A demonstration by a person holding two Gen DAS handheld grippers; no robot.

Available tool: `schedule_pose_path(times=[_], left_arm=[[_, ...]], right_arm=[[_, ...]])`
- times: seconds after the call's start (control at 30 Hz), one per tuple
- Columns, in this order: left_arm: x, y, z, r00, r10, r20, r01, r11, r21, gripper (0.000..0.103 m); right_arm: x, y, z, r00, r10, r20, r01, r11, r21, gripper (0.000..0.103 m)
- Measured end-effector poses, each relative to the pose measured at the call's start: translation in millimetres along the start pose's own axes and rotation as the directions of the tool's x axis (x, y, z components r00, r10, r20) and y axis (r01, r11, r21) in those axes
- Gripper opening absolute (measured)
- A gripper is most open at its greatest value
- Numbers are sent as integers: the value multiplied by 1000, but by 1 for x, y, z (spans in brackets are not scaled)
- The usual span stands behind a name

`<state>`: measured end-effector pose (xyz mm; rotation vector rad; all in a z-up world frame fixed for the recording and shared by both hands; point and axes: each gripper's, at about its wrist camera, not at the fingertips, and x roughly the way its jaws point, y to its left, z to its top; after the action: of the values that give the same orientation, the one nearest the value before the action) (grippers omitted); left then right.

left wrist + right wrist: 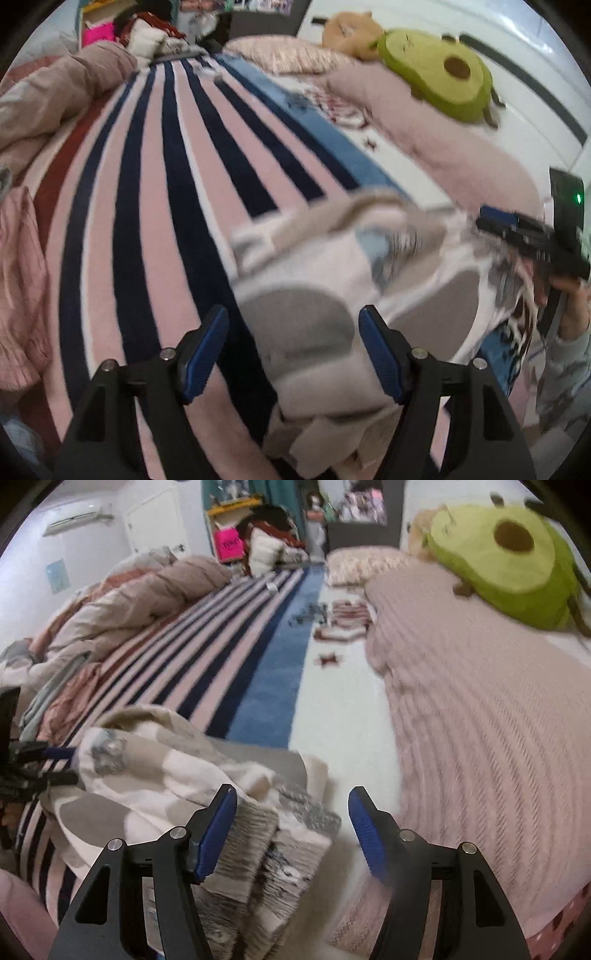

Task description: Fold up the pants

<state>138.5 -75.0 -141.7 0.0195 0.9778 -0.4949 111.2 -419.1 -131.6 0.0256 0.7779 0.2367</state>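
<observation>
Both my grippers spread wide, nothing clamped. L gripper: pants bunched directly between and ahead of my fingers, cream/white fabric w/ grey blotches, one grey patch sits right in the gap; a loose fold hangs below the fingers toward the bottom edge. Can't tell if the fabric touches either pad, frame is blurred. R gripper: same pants piled left of and under my left finger, ribbed waistband/cuff part lies just beside that pad and runs down beneath it; right finger is off the cloth, over the white part of the bed cover. From the L wrist cam the R gripper shows far right of my fingers, at the pile's far edge, w/ the hand on its handle. From the R wrist cam the L gripper's tips show at far left, against the pile's left edge. Pants lie on the striped blanket (pink/navy, blue band on its right). Ahead-right of fingers: pink knit blanket, avocado plush beyond it. Ahead-left: rumpled duvet.
</observation>
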Motion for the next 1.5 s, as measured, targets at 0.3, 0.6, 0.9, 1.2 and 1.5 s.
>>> schedule_pose_path(times=[0.3,0.6,0.9,1.2,1.5], left_arm=[[30,8,33,999,46,16,-45,998,-47,69],[65,43,29,988,152,-19,-153,979,-131,70],[32,28,19,994,113,-13,-113,986,-122,70],[12,14,-10,998,54,-32,-57,991,-123,74],[26,-3,-22,996,-10,-90,3,996,-87,74]], right_arm=[[42,26,30,998,48,-44,-54,989,-135,58],[59,2,14,992,-83,-94,72,990,-119,57],[13,-4,-2,996,42,-85,-43,999,-4,67],[-13,4,-32,980,146,-134,-132,986,106,79],[17,0,-35,965,188,-181,-163,977,140,81]])
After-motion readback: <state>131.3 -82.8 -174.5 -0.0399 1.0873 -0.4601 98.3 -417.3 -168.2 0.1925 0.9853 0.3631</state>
